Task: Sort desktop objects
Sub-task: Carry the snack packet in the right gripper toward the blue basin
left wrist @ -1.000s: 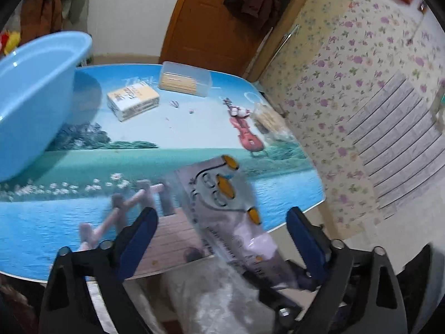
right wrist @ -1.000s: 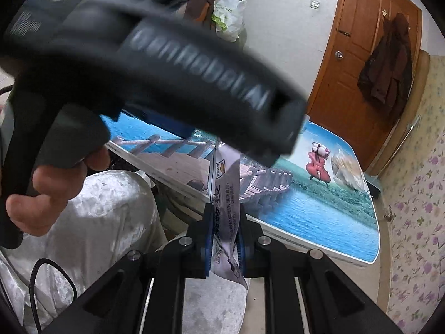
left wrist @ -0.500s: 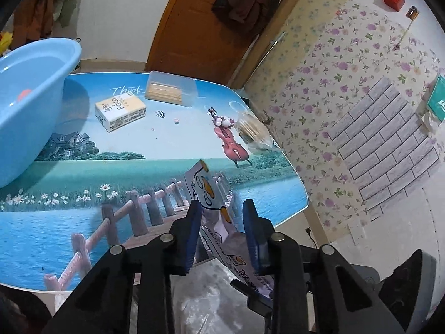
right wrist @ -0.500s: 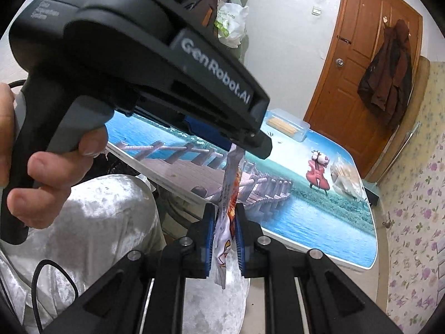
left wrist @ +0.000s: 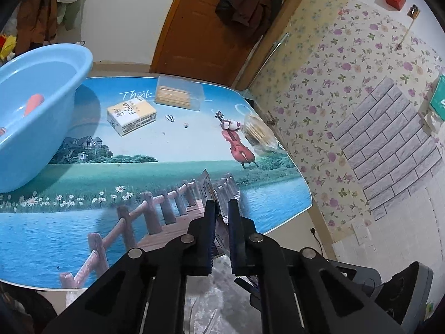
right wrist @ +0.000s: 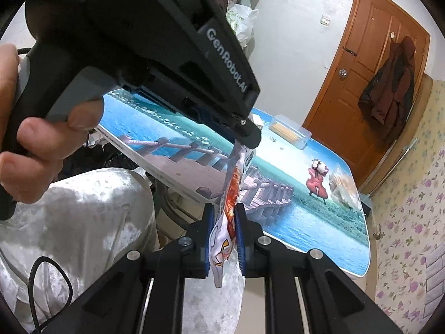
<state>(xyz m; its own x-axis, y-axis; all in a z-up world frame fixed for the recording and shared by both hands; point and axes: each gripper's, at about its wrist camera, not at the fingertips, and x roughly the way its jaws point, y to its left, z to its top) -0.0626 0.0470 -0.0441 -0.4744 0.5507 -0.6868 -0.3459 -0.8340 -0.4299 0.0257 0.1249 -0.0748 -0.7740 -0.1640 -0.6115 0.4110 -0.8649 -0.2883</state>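
A white and orange snack packet (right wrist: 232, 183) hangs off the table's near edge, held at both ends. My right gripper (right wrist: 224, 208) is shut on its lower part, with the bottom seam poking out below the pads. My left gripper (right wrist: 244, 139) comes in from the upper left, its jaws closing with the pads pressed on the packet's top end. In the left wrist view the left gripper (left wrist: 221, 204) pinches the packet (left wrist: 207, 186) edge-on, so only a thin strip shows above the fingertips.
The table (left wrist: 83, 231) has a lake picture on it. A blue basin (left wrist: 41, 105) holding an orange item stands at the left. A tissue pack (left wrist: 131, 114), a clear box of sticks (left wrist: 179, 96) and a clear bag (left wrist: 258, 133) lie further back. A hand (right wrist: 41, 144) and a silvery lap (right wrist: 83, 222) are close.
The left gripper's wide jaws have come together onto the packet's top end. The packet has turned from flat-on to edge-on in the left view. The right gripper kept its grip.
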